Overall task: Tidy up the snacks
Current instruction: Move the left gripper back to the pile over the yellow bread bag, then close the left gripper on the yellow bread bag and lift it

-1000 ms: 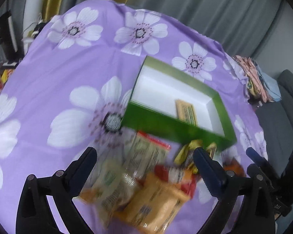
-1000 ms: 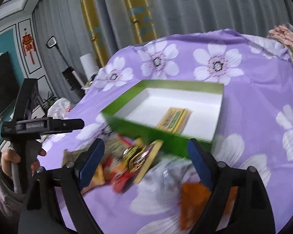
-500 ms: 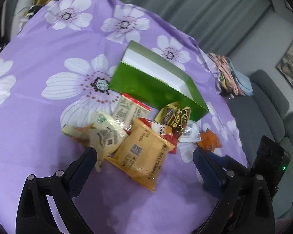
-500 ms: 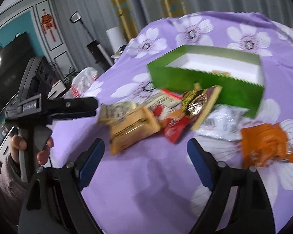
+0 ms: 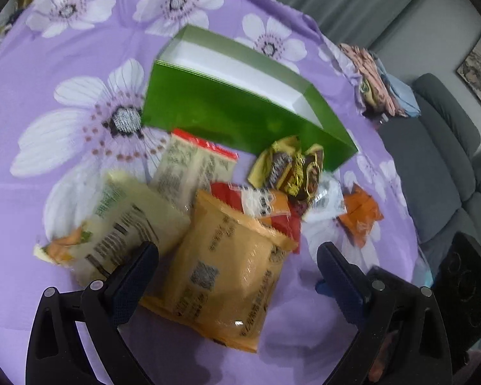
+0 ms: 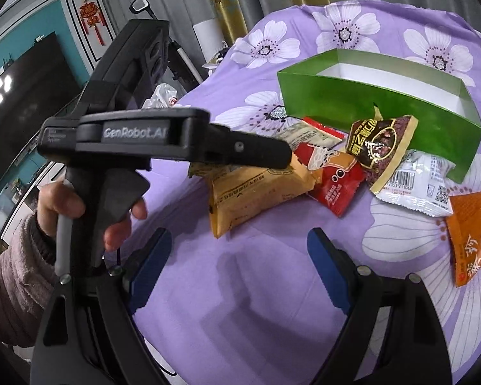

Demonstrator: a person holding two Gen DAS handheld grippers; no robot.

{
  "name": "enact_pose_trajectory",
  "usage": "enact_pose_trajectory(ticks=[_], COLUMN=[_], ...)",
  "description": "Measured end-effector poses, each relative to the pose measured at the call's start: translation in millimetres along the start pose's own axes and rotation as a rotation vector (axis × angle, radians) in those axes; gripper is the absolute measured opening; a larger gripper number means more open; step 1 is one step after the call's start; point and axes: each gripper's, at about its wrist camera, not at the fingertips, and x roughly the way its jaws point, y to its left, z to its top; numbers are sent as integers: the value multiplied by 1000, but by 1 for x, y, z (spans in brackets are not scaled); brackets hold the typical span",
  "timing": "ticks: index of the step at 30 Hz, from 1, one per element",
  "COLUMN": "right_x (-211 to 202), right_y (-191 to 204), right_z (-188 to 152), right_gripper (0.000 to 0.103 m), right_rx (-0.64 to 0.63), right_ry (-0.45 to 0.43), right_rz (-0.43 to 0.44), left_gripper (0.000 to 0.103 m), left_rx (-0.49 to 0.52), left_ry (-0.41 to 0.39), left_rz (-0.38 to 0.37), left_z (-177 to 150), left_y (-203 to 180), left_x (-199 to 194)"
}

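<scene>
Both claws wide open over the snack heap beside the green box

Clearly, the shallow green cardboard box (image 5: 240,118) with its white inside served as the landmark on the desk, which was draped in a purple cloth printed with white flowers (image 5: 64,166). Its near wall faced both cameras, and the snacks lay heaped on the cloth just in front of that wall.

Leaning against the near wall stood a brown-and-gold foil packet (image 6: 381,147). Just in front of the box, towards its left end, lay a pale packet with a red top edge (image 5: 195,166), and nearer the cameras a red-and-white wrapper (image 6: 333,186). A large tan pillow-shaped packet (image 5: 227,272) lay farthest from the box, overlapping the red wrapper. Beside it, on the left, rested a cream packet with green print (image 5: 128,224). Off the box's right end sat a white plastic packet with a barcode (image 6: 413,186) and an orange packet (image 6: 471,231).

The left claw (image 5: 237,276) hung spread wide over the tan packet, gripping nothing; I could not tell whether a pad touched it. A hand (image 6: 80,208) in a pink sleeve held its black handle. The right claw (image 6: 237,263) was likewise spread, over bare cloth, short of the heap.
</scene>
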Motion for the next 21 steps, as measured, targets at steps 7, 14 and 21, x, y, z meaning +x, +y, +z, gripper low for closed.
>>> enact_pose_trajectory(ticks=[7, 14, 21], right_x=[2, 9, 28], right_y=[-5, -5, 11], right_z=[-1, 8, 14], right_gripper=[87, 82, 57], right_rx=[-10, -17, -96], right_ry=[5, -9, 21], right_rz=[-34, -32, -62], left_gripper=[94, 69, 55], left_rx=[-63, -156, -108], left_ry=[42, -14, -31], left_rz=[-101, -19, 29], left_z=[-15, -13, -14], left_y=[-3, 14, 10], left_x=[2, -1, 0])
